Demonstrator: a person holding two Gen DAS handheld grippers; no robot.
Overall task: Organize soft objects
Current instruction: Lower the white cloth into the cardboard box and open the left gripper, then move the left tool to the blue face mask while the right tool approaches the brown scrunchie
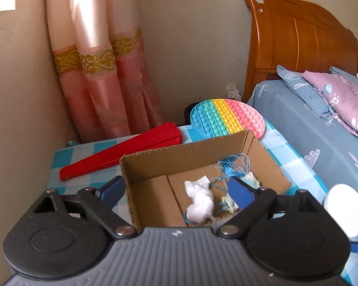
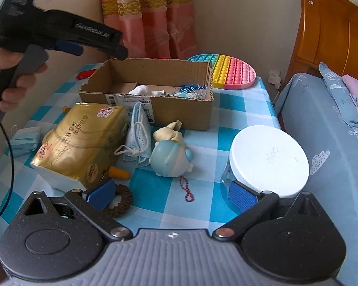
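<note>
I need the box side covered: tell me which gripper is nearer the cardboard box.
Left. The left gripper hangs open right over the cardboard box; the right gripper sits back at the table's near edge, apart from it.

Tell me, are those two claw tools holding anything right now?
No. The left gripper stands open above the brown cardboard box, the white fluffy wad lying loose inside. The right gripper is open too, empty.

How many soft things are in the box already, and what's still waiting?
Done: a white wad and blue tasselled bits lie in the cardboard box. In hand: nothing; both the left gripper and right gripper are open. Left: face mask, plush toy, hair tie.
</note>
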